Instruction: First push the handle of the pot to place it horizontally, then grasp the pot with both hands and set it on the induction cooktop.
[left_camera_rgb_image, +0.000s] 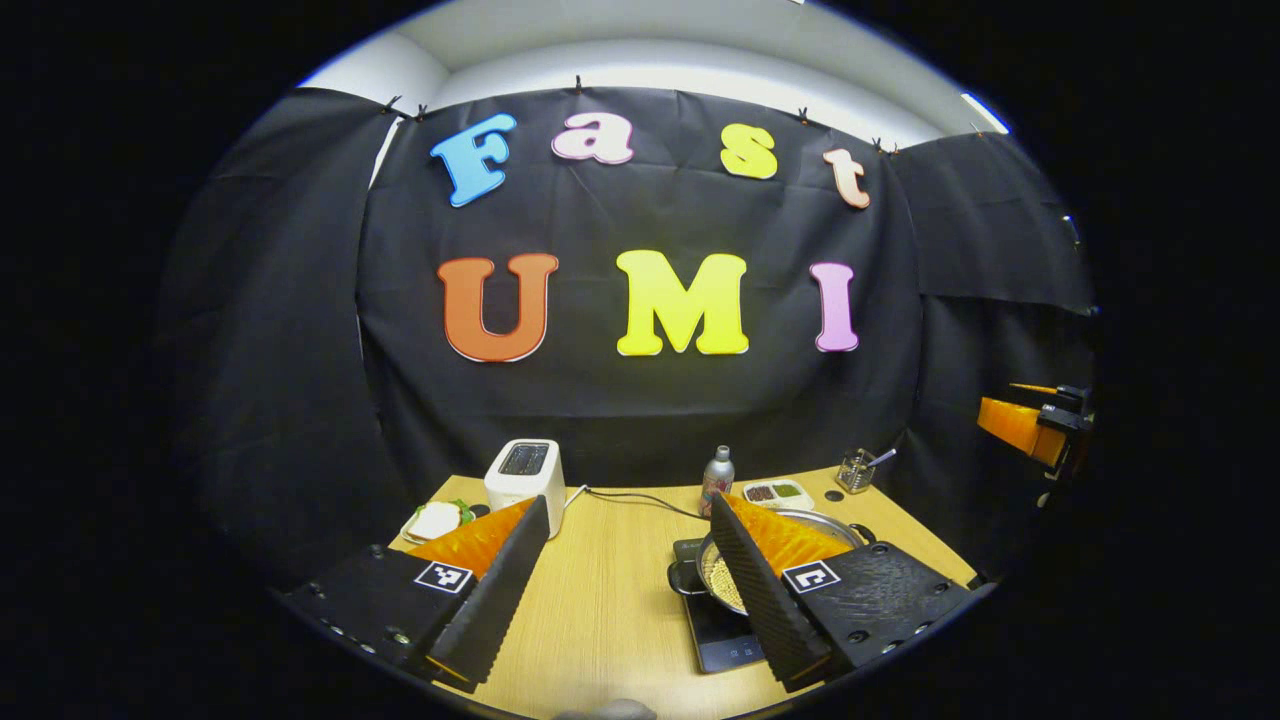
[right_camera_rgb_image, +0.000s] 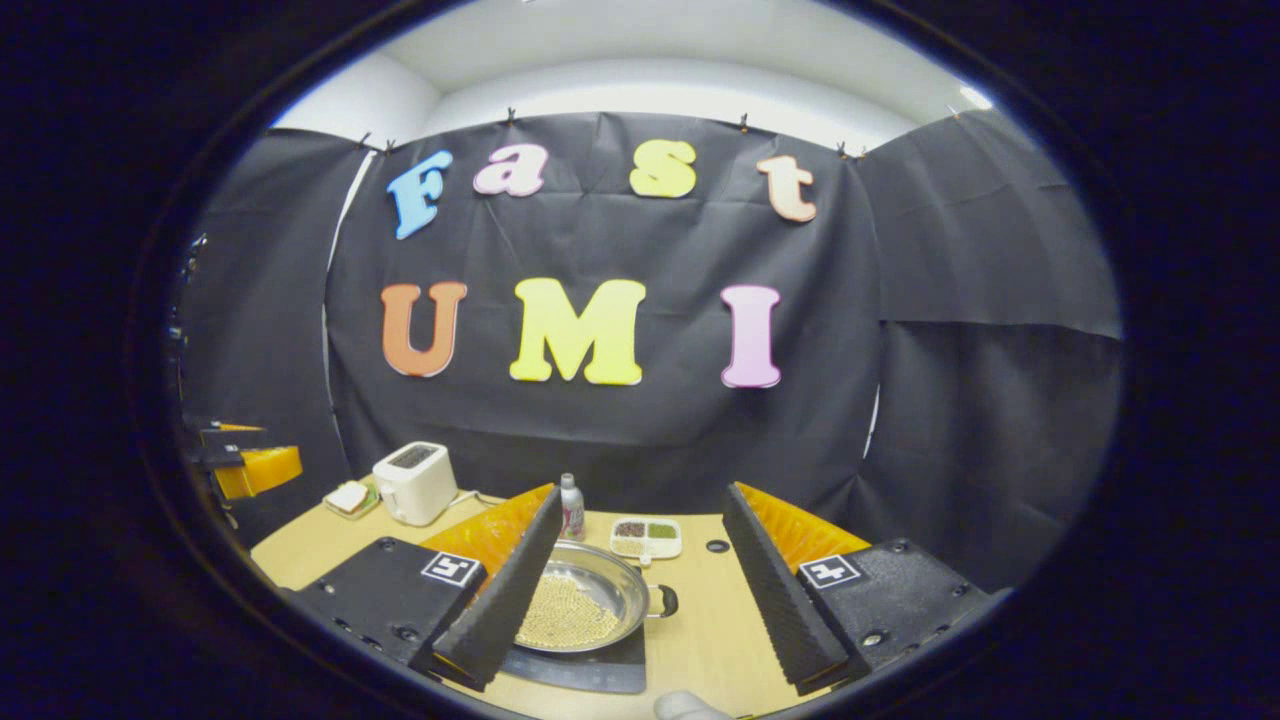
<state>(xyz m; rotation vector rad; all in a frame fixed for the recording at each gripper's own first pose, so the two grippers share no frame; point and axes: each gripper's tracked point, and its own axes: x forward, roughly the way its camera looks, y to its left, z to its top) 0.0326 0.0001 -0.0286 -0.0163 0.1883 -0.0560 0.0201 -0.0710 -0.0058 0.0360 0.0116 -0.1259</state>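
The steel pot (right_camera_rgb_image: 585, 603), filled with small yellowish beads, sits on the black induction cooktop (right_camera_rgb_image: 590, 675). Its side handle (right_camera_rgb_image: 667, 600) points right. My right gripper (right_camera_rgb_image: 642, 492) is held above the table, open, with the pot partly behind its left finger. In the left gripper view the pot (left_camera_rgb_image: 722, 580) and cooktop (left_camera_rgb_image: 725, 648) lie behind the right finger of my open left gripper (left_camera_rgb_image: 630, 505), and a black handle (left_camera_rgb_image: 684, 578) sticks out to the left. Both grippers are clear of the pot, with nothing between their fingers.
On the wooden table (left_camera_rgb_image: 610, 590) stand a white toaster (left_camera_rgb_image: 525, 473) with its cable, a plate with a sandwich (left_camera_rgb_image: 437, 520), a bottle (left_camera_rgb_image: 716, 478), a divided dish (left_camera_rgb_image: 778, 492) and a small holder (left_camera_rgb_image: 858, 470). The other gripper (left_camera_rgb_image: 1020, 418) hangs at the far right.
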